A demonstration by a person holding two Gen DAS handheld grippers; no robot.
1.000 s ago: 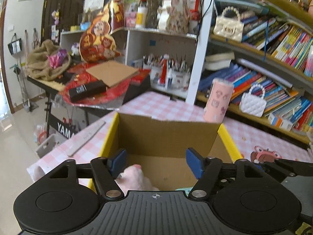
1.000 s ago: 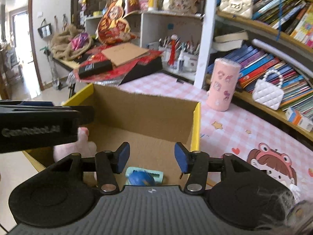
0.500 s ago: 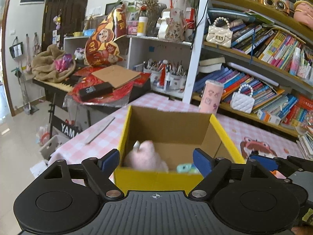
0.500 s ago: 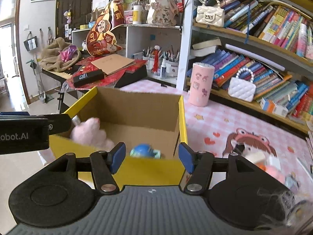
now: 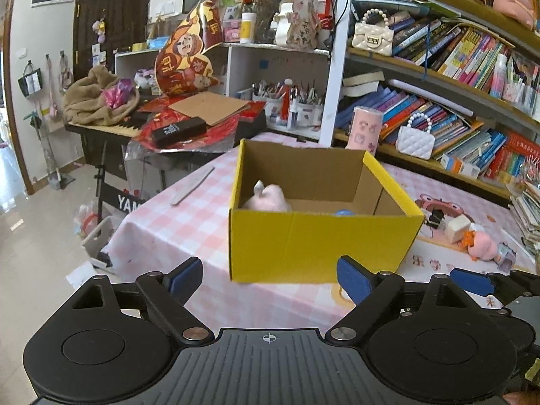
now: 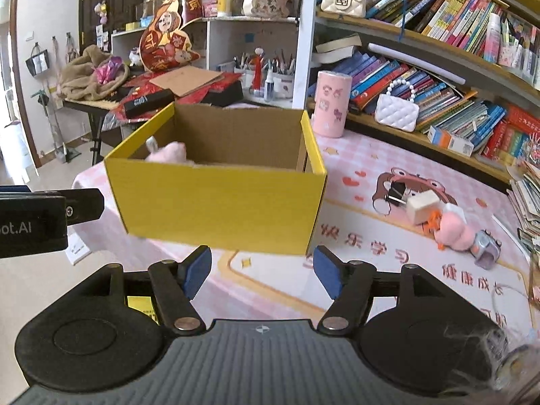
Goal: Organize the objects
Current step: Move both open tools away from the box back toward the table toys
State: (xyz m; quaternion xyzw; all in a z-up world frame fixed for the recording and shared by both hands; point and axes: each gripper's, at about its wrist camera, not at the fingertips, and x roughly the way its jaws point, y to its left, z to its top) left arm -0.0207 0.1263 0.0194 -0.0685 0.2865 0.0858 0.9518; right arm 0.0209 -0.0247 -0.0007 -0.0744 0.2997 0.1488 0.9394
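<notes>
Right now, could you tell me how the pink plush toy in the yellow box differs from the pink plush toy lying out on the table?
The plush toy in the box sits inside the yellow box, half hidden by its front wall; the plush toy on the table lies in the open among small items. The boxed one looks pale pink with a whitish ear; the other has orange bits. Both are soft and pink.
</notes>
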